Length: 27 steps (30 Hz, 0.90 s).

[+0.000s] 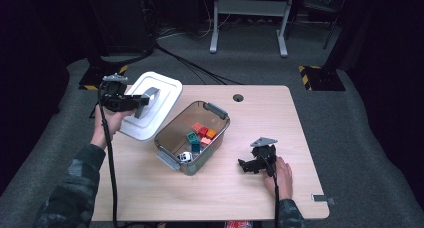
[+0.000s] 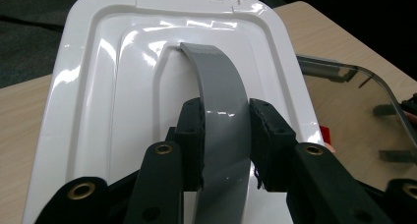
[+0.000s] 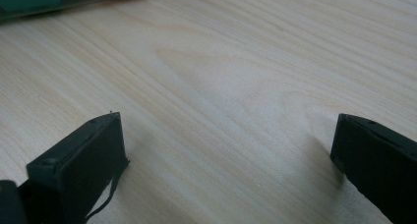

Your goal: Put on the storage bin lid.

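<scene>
**Lid held off the bin by its handle: hazards on record**

Item: white lid (image 1: 151,104), tilted, its far end over the table's left rear edge, its near edge just beside the rim of the clear bin (image 1: 192,136).

Grip: left gripper (image 2: 225,140) clamped on the lid's grey arched handle (image 2: 221,111), both pads pressing the strap's edges. Right gripper (image 1: 246,166) rests on the wooden table (image 1: 280,118) to the right of the bin, jaws wide apart with nothing between them.

Contents of bin: coloured blocks (image 1: 202,134), loose at the bottom.

Risks, as judged:
- Handle is a smooth, narrow strap; the broad lid hangs from it off balance and could swivel or slide out of the pads.
- Lid overhangs the table edge; a slip there likely sends it to the floor.
- Lid's lower edge sits close to the bin rim; a swing could knock the bin and shift the blocks.
- Bin is unsteadied, since the right gripper stands well apart from it.
</scene>
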Available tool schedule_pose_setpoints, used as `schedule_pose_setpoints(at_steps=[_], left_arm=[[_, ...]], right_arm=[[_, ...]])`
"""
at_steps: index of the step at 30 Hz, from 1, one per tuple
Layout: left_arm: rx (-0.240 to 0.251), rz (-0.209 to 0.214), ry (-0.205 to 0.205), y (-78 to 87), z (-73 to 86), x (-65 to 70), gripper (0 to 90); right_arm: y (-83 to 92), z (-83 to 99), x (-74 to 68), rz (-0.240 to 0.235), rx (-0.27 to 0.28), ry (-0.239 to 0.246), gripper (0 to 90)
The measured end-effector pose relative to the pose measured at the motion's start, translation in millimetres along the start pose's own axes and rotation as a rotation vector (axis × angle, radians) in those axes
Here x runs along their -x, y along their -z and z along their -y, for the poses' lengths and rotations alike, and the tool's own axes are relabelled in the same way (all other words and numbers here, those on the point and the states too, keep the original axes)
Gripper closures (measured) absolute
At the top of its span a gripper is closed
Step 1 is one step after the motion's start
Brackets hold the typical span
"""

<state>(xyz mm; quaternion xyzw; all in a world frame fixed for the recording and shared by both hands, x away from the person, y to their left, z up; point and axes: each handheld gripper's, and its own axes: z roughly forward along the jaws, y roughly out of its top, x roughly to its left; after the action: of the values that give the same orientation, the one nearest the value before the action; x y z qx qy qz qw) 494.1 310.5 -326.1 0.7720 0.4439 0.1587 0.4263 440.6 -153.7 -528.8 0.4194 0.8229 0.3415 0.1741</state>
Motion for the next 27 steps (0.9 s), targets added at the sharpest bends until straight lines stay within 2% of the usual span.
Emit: schedule_pose_setpoints(at_steps=[5, 8, 10, 16, 23, 27], left_arm=[[-0.020, 0.033, -0.030, -7.4, -3.7, 16.9, 68.2], [-0.031, 0.073, -0.032, -14.5, -5.4, 28.4, 68.2], [-0.052, 0.106, -0.057, -19.8, -6.9, 36.2, 68.2], [-0.082, 0.163, -0.081, -37.6, -5.9, 56.0, 68.2], [-0.121, 0.198, -0.102, -56.4, 1.0, 73.0, 68.1], [-0.140, 0.221, -0.106, -65.1, 4.4, 78.2, 68.1]], right_arm=[[0.0, 0.0, 0.1, 0.000, 0.000, 0.001, 0.0], [0.0, 0.0, -0.2, 0.001, -0.001, -0.004, 0.0], [-0.1, -0.1, 0.0, 0.002, 0.001, -0.002, 0.0], [-0.2, -0.1, -0.3, 0.002, 0.002, -0.005, 0.0], [-0.1, -0.1, -0.2, 0.002, 0.001, -0.003, 0.0], [0.0, 0.0, 0.0, -0.001, 0.000, -0.001, 0.0]])
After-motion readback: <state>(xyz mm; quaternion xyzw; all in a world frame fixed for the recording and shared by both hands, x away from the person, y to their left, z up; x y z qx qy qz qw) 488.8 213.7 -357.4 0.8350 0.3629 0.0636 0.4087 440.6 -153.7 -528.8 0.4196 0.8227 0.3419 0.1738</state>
